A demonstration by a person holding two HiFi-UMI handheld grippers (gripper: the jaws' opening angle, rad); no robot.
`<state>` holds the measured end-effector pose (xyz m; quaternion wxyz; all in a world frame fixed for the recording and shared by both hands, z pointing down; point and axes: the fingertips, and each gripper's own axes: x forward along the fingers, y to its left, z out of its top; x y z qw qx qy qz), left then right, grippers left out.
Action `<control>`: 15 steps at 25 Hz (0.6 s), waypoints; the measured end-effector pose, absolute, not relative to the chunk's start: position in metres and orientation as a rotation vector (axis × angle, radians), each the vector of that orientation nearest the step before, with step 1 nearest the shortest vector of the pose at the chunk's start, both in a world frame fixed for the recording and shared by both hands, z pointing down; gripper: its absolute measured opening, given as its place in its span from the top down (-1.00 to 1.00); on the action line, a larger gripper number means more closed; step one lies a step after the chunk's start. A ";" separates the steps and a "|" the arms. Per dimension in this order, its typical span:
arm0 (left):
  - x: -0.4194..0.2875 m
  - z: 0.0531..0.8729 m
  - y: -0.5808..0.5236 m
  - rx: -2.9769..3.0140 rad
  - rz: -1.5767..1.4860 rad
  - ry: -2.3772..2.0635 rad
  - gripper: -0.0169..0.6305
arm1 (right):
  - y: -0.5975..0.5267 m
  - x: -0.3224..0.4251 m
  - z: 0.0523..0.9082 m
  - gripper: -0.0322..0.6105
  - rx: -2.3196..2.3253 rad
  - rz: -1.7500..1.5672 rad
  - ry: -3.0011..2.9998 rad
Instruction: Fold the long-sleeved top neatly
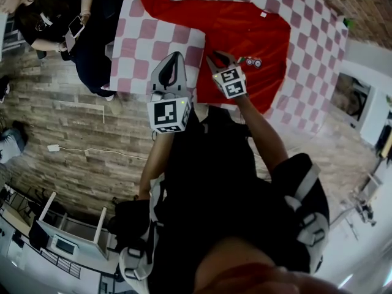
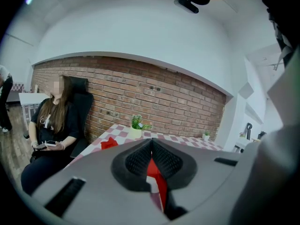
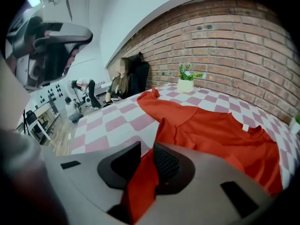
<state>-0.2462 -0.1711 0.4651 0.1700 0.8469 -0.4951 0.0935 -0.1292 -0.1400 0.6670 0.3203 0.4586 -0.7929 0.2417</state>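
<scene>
Red long-sleeved top (image 1: 245, 35) lies spread on the checked tablecloth (image 1: 306, 60), one sleeve trailing toward the far corner. It looks light, soft and floppy, so it's likely to sag and crease; hems and seams should be the places to pinch. The right gripper (image 3: 146, 156) has its jaws apart, a fold of red lying loosely between them (not pinched). The left gripper (image 2: 151, 144) is clamped tight with nothing evidently caught. Beyond: a brick wall (image 3: 234, 41), a potted plant (image 3: 186, 81), a seated person (image 1: 67, 23), a wood floor (image 1: 61, 121).

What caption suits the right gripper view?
Open right gripper straddling a fold of red long-sleeved fabric top on pink-and-white checked tablecloth.
</scene>
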 end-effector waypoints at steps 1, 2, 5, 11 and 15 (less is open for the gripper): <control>-0.248 0.464 -0.172 2.404 0.264 -1.413 0.92 | -0.141 -0.129 0.661 0.66 1.225 0.639 -2.097; -0.249 0.464 -0.173 2.400 0.263 -1.420 0.92 | -0.143 -0.128 0.656 0.73 1.245 0.640 -2.108; -0.255 0.464 -0.179 2.387 0.257 -1.433 0.92 | -0.150 -0.126 0.640 0.83 1.279 0.633 -2.127; -0.270 0.463 -0.205 2.378 0.243 -1.428 0.92 | -0.167 -0.124 0.615 0.86 1.350 0.664 -2.159; -0.282 0.473 -0.230 2.372 0.271 -1.424 0.92 | -0.185 -0.130 0.588 0.87 1.422 0.671 -2.161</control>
